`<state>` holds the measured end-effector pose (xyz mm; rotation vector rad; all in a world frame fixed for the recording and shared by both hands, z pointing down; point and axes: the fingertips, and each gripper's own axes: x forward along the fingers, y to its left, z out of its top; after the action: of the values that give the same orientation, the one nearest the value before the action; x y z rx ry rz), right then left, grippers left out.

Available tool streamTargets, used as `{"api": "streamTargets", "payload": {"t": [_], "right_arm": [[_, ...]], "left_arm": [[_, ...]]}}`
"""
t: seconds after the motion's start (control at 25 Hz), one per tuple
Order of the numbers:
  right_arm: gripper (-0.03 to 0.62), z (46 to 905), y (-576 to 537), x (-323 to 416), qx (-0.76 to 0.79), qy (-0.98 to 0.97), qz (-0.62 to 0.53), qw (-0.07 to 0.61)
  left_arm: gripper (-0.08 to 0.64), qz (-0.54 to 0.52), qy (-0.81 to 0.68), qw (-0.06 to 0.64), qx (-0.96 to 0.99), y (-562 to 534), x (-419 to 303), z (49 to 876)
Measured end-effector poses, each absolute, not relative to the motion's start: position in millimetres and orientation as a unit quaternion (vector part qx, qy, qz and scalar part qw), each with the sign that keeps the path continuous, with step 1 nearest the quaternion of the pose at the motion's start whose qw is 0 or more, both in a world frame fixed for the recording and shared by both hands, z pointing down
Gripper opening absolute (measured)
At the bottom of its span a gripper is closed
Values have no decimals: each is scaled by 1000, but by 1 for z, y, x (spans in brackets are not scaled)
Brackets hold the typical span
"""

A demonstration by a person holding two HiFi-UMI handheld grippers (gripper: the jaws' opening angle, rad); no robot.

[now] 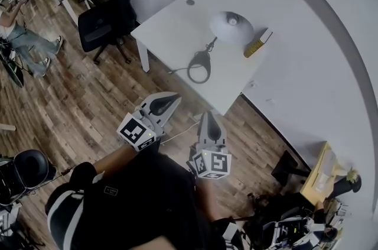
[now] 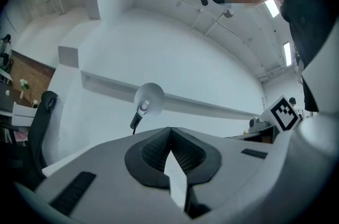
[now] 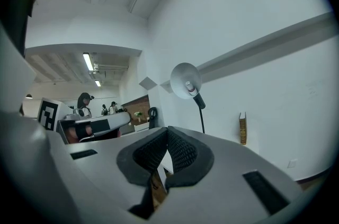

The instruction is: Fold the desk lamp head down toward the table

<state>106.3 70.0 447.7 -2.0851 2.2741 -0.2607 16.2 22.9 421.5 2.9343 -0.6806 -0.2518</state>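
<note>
Clenched shut and empty: left claw point(image 1: 168, 103), right claw point(image 1: 209, 123), well short of bench point(image 1: 168, 36). On bench near wall: desk lamp point(image 1: 231, 27), head raised, untouched. Nothing done yet; approach, grip, fold-down all remaining.

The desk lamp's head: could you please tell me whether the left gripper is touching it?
Apart. The head view shows the left gripper over the floor, short of the table, with the lamp head well beyond it.
</note>
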Motion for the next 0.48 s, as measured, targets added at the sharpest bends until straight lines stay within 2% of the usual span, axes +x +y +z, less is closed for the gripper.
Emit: {"api": "streamTargets", "payload": {"t": [0.48], "right_arm": [[12, 450, -33, 126, -708, 699, -97, 22]], "left_arm": [[25, -76, -182, 86, 977, -89, 36, 435]]}}
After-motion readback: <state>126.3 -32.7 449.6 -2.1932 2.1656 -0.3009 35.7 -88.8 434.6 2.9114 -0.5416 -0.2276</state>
